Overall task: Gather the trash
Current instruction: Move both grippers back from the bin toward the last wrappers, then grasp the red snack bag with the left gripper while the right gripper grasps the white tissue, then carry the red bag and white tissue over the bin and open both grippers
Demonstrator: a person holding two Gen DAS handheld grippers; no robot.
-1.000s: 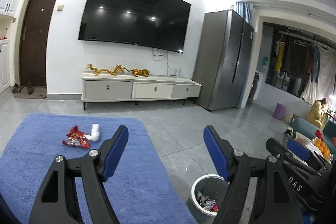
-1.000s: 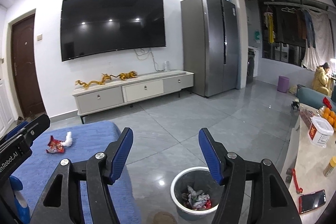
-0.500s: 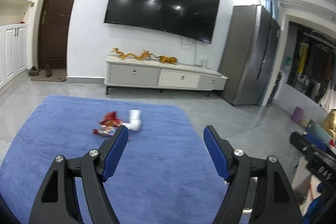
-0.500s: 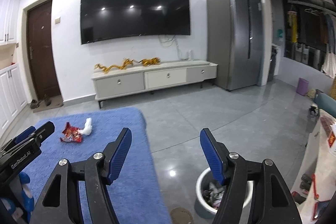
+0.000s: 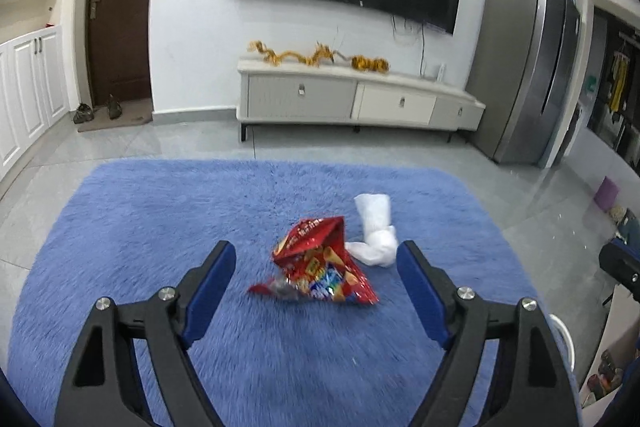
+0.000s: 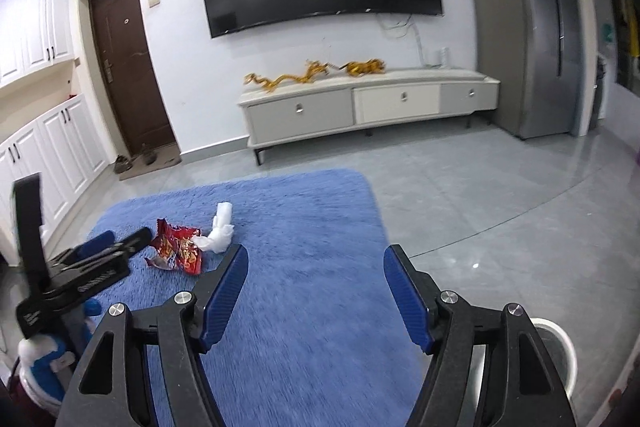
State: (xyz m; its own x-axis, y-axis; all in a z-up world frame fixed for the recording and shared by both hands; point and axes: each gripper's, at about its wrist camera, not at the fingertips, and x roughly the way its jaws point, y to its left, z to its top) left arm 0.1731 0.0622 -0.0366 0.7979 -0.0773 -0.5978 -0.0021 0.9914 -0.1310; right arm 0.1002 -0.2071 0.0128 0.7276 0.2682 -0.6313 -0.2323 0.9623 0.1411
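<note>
Two trash items left on blue rug (image 5: 140,227): red snack wrapper (image 5: 320,263), white tissue wad (image 5: 376,231), touching. Left gripper (image 5: 316,267) just widened, spread and empty, aimed at wrapper. Right gripper (image 6: 316,267) spread, nothing held. White bin (image 6: 560,343) seen at right.

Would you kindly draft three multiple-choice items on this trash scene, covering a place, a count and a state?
1. Where does the crumpled red foil snack wrapper lie?
A. on the fluffy blue rug
B. on the grey tiles
C. on the white TV cabinet

2. How many pieces of trash lie on the rug?
A. one
B. two
C. four

3. How is the left gripper?
A. shut on the wrapper
B. open, holding nothing
C. shut, empty

Answers: 1 A, blue pile surrounds it. 2 B, the wrapper and a crumpled white tissue. 3 B, both pads stand clear of the wrapper.
</note>
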